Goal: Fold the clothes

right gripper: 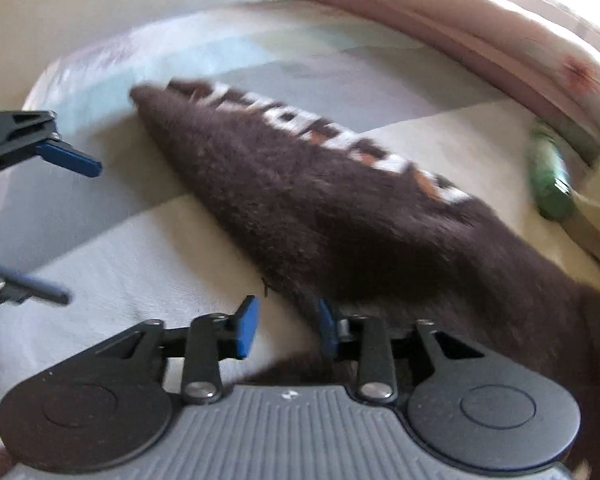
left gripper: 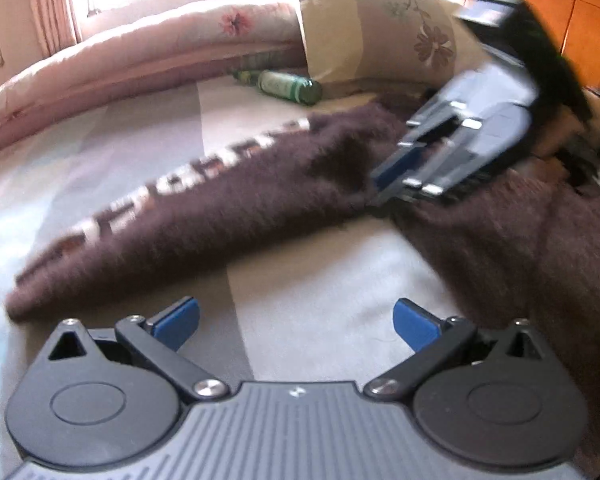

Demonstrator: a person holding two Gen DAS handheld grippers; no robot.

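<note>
A fuzzy dark brown sweater point(left gripper: 520, 248) lies on the bed, and its long sleeve point(left gripper: 204, 216) with white lettering stretches toward the left. In the right wrist view the same sleeve point(right gripper: 300, 196) runs diagonally away from me. My left gripper point(left gripper: 296, 322) is open over bare sheet just short of the sleeve, holding nothing. It also shows at the left edge of the right wrist view, where the left gripper point(right gripper: 58, 224) has its fingers wide apart. My right gripper point(right gripper: 288, 330) is partly open, its right pad against the sweater's edge near the armpit. The right gripper point(left gripper: 380, 188) appears above the sweater.
The striped bedsheet point(left gripper: 308, 280) covers the mattress. A green bottle point(left gripper: 288, 86) lies by a floral pillow point(left gripper: 372, 28). A rolled pink quilt point(left gripper: 140, 52) lines the far side under a bright window. A wooden headboard point(left gripper: 560, 4) stands at the right.
</note>
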